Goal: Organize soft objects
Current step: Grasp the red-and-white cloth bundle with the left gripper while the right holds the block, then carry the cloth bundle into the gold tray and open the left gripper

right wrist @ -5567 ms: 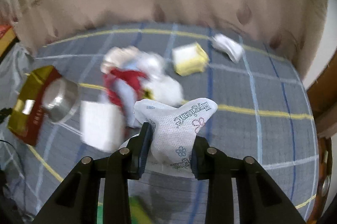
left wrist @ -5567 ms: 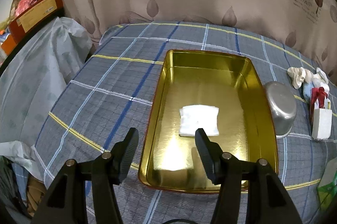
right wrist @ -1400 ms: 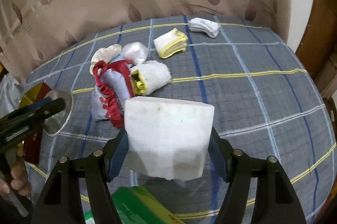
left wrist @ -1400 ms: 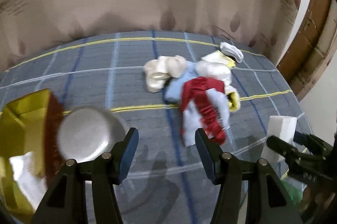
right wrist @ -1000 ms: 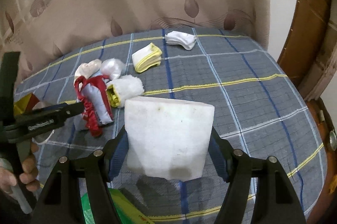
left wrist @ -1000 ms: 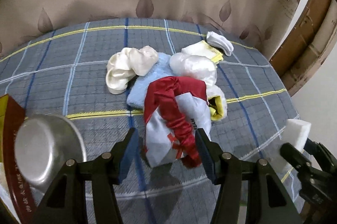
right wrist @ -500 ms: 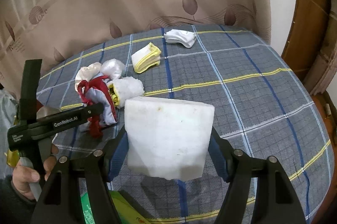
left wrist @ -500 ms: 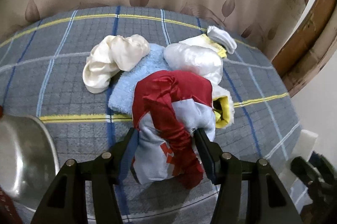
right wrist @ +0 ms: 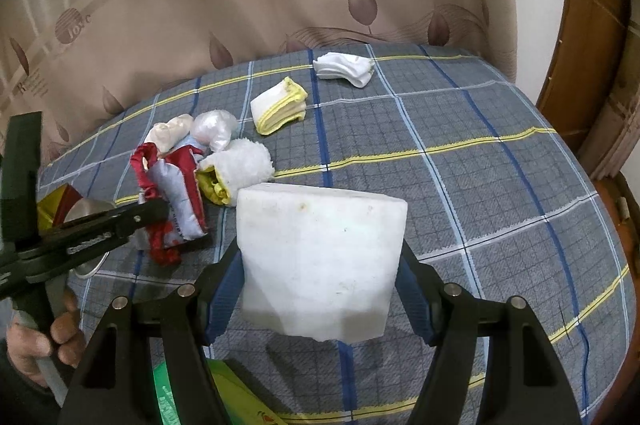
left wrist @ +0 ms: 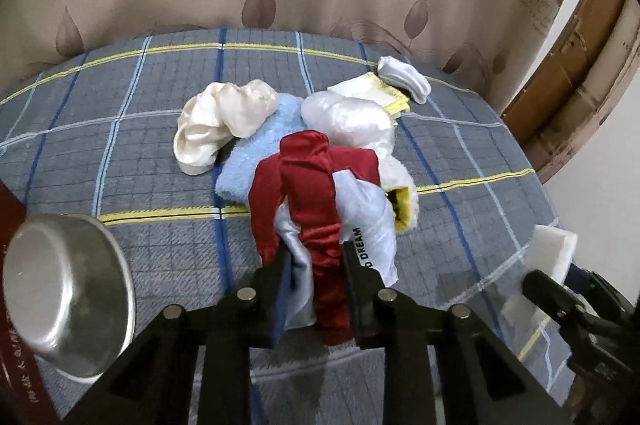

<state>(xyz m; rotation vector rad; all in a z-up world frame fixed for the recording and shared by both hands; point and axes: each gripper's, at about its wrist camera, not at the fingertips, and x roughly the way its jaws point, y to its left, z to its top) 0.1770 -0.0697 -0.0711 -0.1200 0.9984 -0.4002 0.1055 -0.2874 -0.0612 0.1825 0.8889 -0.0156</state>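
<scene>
The left hand-held gripper (left wrist: 314, 275) is closing its jaws on the near end of a red and pale-blue satin pouch (left wrist: 320, 201), whose fabric fills the gap between the pads. The right hand-held gripper (right wrist: 320, 289) stands fairly wide, clamped on a white foam block (right wrist: 320, 261) with blunt corners and a few faint stains, held above the tabletop (right wrist: 460, 161). The pouch lies against a heap: a fuzzy light-blue towel (left wrist: 256, 161), a crumpled cream cloth (left wrist: 222, 123), a shiny white bundle (left wrist: 348, 119) and a fluffy white mitt with yellow lining (right wrist: 236, 171). Further back lie a folded white cloth with yellow edging (right wrist: 280, 109) and small white socks (right wrist: 344, 67). An upturned steel bowl (left wrist: 66, 299) sits left of the pouch. A grey checked cloth covers the tabletop; a green packet (right wrist: 188, 393) lies at its near edge.
</scene>
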